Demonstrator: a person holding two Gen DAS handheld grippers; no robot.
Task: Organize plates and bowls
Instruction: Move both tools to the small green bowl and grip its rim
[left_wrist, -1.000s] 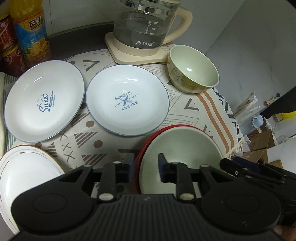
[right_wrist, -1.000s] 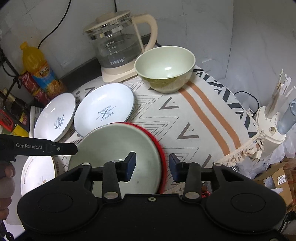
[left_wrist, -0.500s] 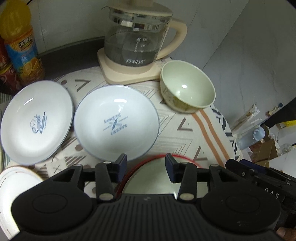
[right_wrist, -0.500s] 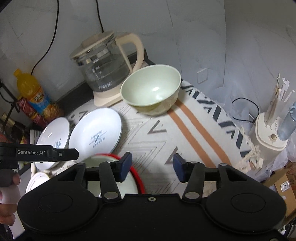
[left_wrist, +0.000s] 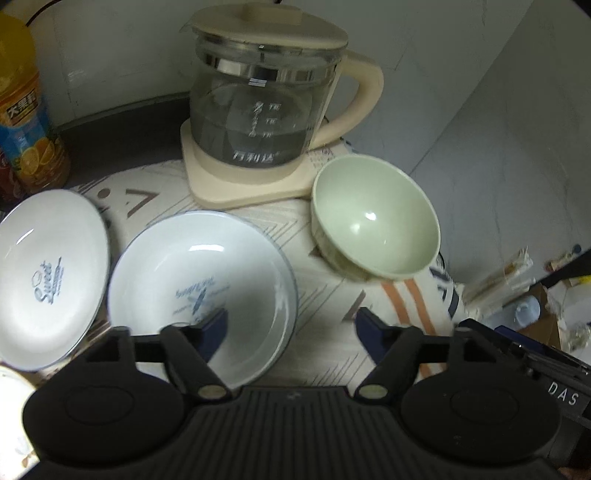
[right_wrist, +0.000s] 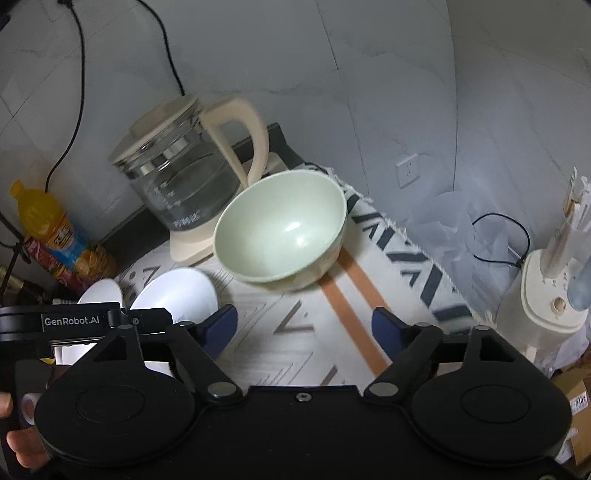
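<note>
A patterned cloth (right_wrist: 295, 332) is covering my table by grey walls; a pale green bowl (right_wrist: 280, 236) is sitting upright, both my tools (left_wrist: 291, 326) (right_wrist: 304, 325) gaping empty.

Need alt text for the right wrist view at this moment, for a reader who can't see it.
The open right gripper hangs empty above a patterned tablecloth, pointing at a pale green bowl that sits just in front of a glass kettle. To the left lie two white plates, partly hidden by the left gripper, with an orange drink bottle behind.
</note>
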